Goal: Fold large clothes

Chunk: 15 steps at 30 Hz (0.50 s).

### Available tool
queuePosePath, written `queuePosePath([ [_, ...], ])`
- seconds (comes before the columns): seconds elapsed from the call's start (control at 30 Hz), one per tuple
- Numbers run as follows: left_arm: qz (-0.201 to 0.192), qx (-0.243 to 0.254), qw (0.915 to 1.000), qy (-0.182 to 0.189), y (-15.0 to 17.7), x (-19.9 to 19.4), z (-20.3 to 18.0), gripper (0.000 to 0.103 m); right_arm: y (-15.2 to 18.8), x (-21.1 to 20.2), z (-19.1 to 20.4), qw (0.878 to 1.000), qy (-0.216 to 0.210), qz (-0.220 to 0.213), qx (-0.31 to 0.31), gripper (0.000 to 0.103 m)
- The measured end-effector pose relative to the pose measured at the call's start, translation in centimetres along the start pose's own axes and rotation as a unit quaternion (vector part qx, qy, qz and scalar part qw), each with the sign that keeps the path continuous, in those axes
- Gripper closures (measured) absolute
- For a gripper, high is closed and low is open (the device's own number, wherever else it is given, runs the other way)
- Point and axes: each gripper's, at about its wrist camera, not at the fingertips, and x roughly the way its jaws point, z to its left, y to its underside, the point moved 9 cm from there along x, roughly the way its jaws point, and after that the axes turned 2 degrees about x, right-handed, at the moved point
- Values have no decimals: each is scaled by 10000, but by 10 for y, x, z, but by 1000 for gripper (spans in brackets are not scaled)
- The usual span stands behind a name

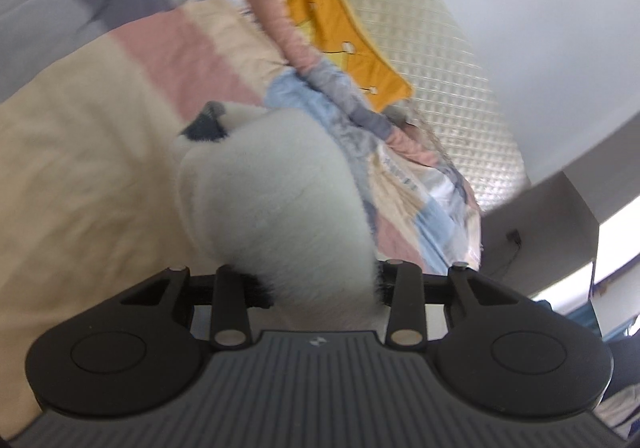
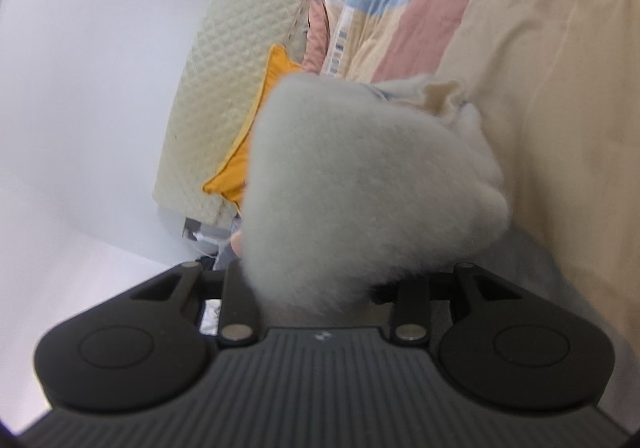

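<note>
Here, the left tongs (image 1: pixel 316 288) are closed on a thick bunch of the white fluffy garment (image 1: pixel 276 192), raised above the bed's checked quilt (image 1: pixel 100 128). The right tongs (image 2: pixel 320 288) likewise clamp another bunch of it. The fleece is bulky, so I think one corner could slip out, and the fold would become crooked.

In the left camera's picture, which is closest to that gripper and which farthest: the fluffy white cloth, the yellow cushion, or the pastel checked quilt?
1. Fluffy white cloth: between the left gripper's jaws.
2. Pastel checked quilt: under and behind the cloth.
3. Yellow cushion: beyond the quilt's ridge, against the quilted headboard.
</note>
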Motion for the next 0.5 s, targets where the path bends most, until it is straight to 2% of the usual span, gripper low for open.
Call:
queuePosePath([
  [0.07, 108, 164, 9998, -63, -11, 10, -27, 61, -15, -1, 7, 9999, -91, -35, 84, 63],
  [0.13, 193, 115, 9997, 18, -27, 22, -55, 61, -35, -3, 19, 9996, -215, -155, 40, 63],
  [0.37, -140, 346, 9976, 580, -79, 71, -167, 61, -118, -5, 78, 9953, -706, -634, -187, 63],
  [0.5, -218, 358, 9955, 844, -88, 115, -224, 61, -175, -5, 103, 9906, -873, -976, -390, 63],
])
